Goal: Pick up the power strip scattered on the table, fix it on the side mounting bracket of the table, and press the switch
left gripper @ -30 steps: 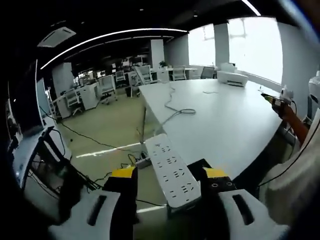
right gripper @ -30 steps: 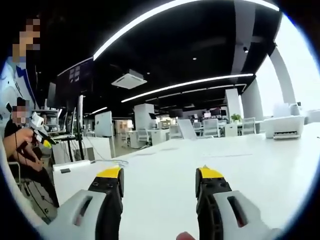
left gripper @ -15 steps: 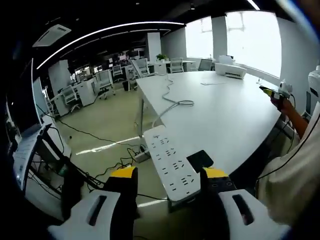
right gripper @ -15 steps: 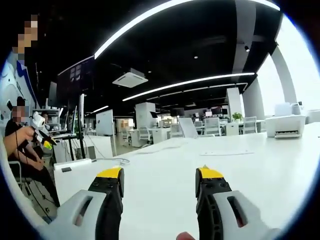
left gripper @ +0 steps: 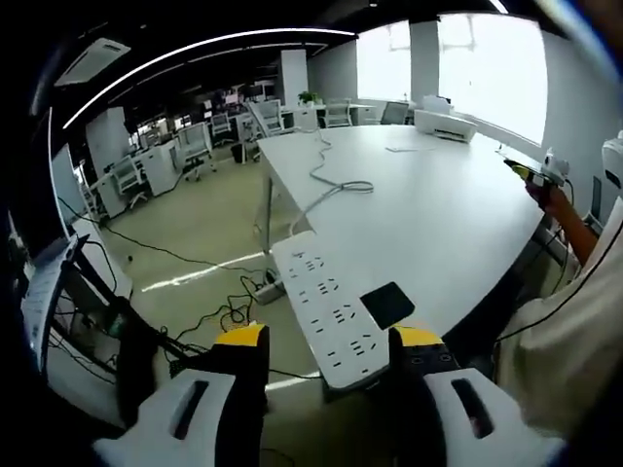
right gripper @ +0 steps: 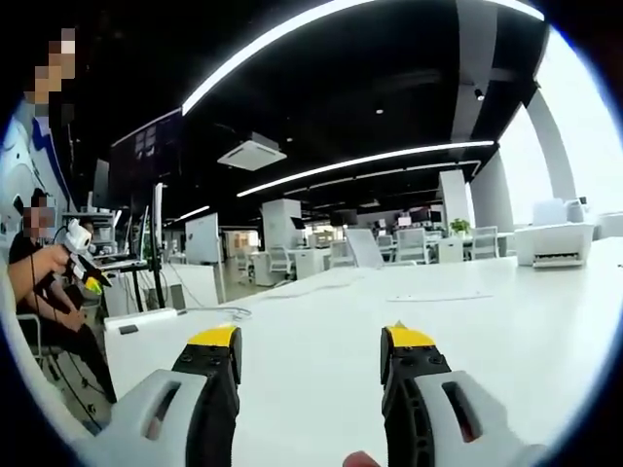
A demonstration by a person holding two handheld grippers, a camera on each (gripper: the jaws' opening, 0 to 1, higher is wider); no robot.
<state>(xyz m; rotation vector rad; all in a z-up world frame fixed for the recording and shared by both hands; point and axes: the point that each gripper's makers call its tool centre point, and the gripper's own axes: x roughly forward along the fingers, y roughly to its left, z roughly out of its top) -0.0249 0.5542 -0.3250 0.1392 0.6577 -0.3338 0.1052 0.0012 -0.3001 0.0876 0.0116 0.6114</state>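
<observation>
A big white table (left gripper: 438,224) fills the middle of my left gripper view, running away from me toward bright windows, with open office floor to its left. At the table's near corner lies the white power strip (left gripper: 326,311), a long bar with rows of sockets, its long axis running almost straight away from my left gripper (left gripper: 326,341) — the near end sits between my two yellow-tipped jaws, the far end points up the table's left edge. The jaws are spread apart with the strip's near end in the gap; I cannot tell whether either pad touches it, so I judge this as lined up for a grip rather than a firm hold. A small black pad (left gripper: 386,305) rests just beside the strip's right side, on the tabletop. The strip's white cable (left gripper: 326,190) trails away along the table toward its far end. Left of the strip the table edge drops to the floor, where dark cords (left gripper: 229,316) lie tangled — open room for moving on that side, and I judge the side bracket to be somewhere below this edge, though I cannot make it out. My right gripper (right gripper: 311,365), seen in the right gripper view, hangs over bare tabletop with jaws spread and nothing between them, so the left is nearer the strip.
</observation>
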